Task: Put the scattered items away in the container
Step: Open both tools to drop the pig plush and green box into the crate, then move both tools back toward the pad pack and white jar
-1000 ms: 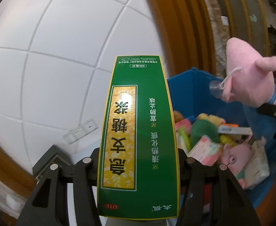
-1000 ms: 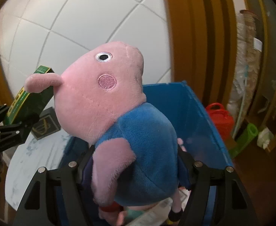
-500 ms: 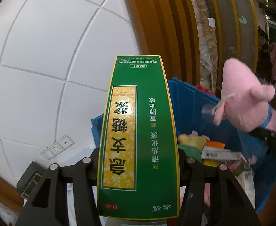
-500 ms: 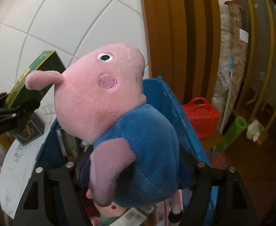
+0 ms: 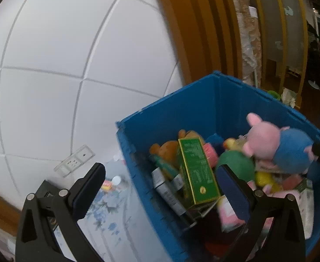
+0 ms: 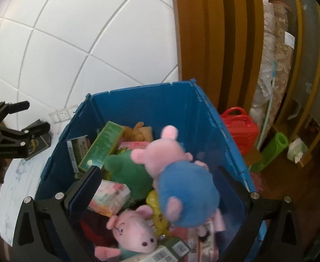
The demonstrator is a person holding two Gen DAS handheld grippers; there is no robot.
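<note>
Blue bin [image 5: 225, 100], plush pig [image 6: 181, 174] below opening jaws

Left claw [image 5: 160, 179] opening above green box [image 5: 198, 172] in blue bin [image 5: 216, 100].

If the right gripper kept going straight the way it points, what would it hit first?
Most likely the pink pig plush in the blue shirt, lying between the right gripper's opening jaws atop the pile in the blue bin; depth is uncertain.
</note>
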